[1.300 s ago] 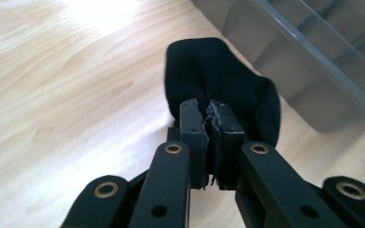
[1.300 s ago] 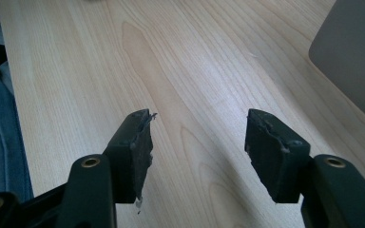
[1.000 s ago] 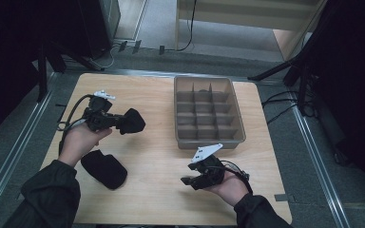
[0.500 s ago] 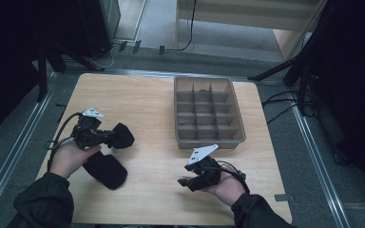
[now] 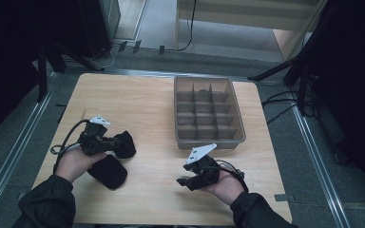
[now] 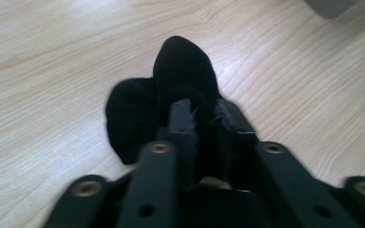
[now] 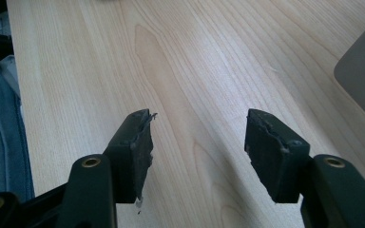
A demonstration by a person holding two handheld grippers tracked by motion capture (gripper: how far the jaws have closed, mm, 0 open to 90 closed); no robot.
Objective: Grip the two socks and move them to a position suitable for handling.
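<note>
**Left tool clamped on a sock, right one just hanging open**

Over on the left side of the tabletop (image 5: 147, 99), the left tool (image 5: 113, 144) has its jaws pinched together on a black sock (image 5: 125, 144) — in the left gripper view the fabric bunches up between them and flops out past the tips onto the wood. A second black sock (image 5: 107, 171) lies flat just below it, right beside the left hand (image 5: 73, 164). Moving right, the right tool (image 5: 184, 180) sits low near the front edge, jaws spread wide with nothing but bare wood between them. Behind it, toward the far right — a grey divided tray (image 5: 233, 111), with something dark in one back compartment.
</note>
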